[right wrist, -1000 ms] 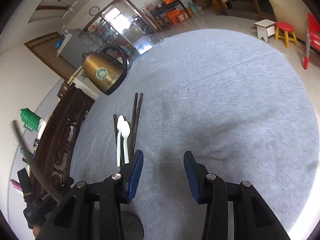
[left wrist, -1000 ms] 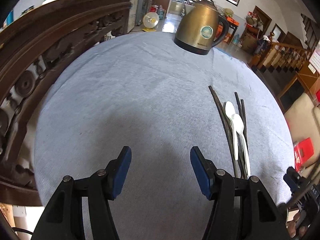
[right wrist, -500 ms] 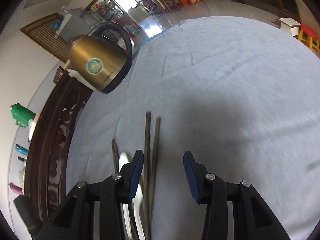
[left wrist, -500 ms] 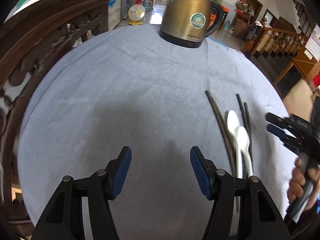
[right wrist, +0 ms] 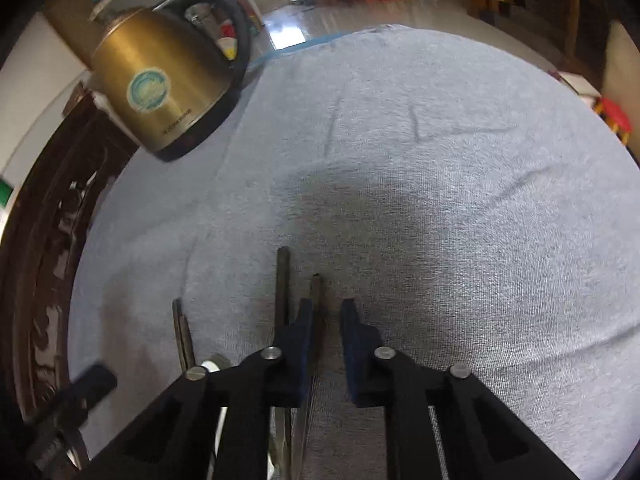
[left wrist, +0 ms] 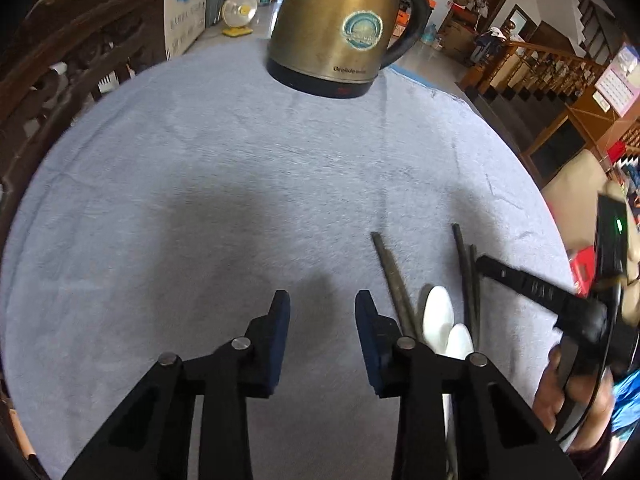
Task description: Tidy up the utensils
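Note:
Two white spoons [left wrist: 442, 322] lie side by side on the grey-blue cloth, between dark chopsticks: one pair [left wrist: 390, 274] on their left, another pair [left wrist: 466, 264] on their right. My left gripper [left wrist: 322, 304] is open and empty, just left of the left pair. My right gripper [right wrist: 325, 312] is open and narrower, low over the right chopstick pair [right wrist: 282, 280]; one stick [right wrist: 316, 292] lies between its jaws. The other pair [right wrist: 180, 328] shows to the left. The right gripper also shows in the left wrist view [left wrist: 532, 286].
A brass electric kettle [left wrist: 344, 28] stands at the far side of the round table [left wrist: 200, 160]; it also shows in the right wrist view [right wrist: 160, 84]. A carved dark wooden rail [left wrist: 60, 72] runs along the left. The table edge drops off on the right.
Both grippers moved forward and down toward the utensils. The right gripper narrowed and came over the right chopstick pair. The kettle looms larger in both views.

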Tool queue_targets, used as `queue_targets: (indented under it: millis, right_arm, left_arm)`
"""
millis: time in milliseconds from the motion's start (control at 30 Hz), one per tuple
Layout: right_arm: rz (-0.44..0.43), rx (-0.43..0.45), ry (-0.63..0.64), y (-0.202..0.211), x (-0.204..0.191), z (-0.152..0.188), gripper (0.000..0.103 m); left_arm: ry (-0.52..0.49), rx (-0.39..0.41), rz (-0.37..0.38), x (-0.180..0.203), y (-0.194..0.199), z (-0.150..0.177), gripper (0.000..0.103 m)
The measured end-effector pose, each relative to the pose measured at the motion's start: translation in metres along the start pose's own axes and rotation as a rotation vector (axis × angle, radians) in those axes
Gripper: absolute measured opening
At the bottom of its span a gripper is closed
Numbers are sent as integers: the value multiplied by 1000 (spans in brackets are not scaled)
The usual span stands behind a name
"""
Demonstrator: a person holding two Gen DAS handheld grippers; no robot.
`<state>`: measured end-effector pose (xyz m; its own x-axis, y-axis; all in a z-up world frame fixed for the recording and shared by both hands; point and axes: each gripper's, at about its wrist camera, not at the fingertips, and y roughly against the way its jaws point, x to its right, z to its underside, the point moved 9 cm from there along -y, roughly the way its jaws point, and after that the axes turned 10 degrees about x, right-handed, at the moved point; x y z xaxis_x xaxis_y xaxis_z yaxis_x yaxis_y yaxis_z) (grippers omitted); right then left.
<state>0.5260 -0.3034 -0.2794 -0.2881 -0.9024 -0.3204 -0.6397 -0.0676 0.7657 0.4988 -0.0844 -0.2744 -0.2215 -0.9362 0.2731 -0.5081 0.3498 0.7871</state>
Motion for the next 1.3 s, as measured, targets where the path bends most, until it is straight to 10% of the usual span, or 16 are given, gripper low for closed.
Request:
queue_targets:
  millis: [367,600,667,1033,1300]
  right_arm:
    - [-125,-15,-77,17,26,18,2]
    - [-223,7,-144,24,28,2,17]
    - [-211,6,-118,23,23,-1,27]
    - [1,10,116,-1,-5,4,18]
    - [70,-4,138,3,15,1,1]
  left_arm:
    - [114,-118,61,31,-62,-24,35]
    - [72,-98,29,43,-76,-29,22]
    - [39,-93,-4,40,-78,-28,7]
    - [46,-102,2,18,-66,-23,6]
    - [-21,-73,-37,36,-70,-20,30]
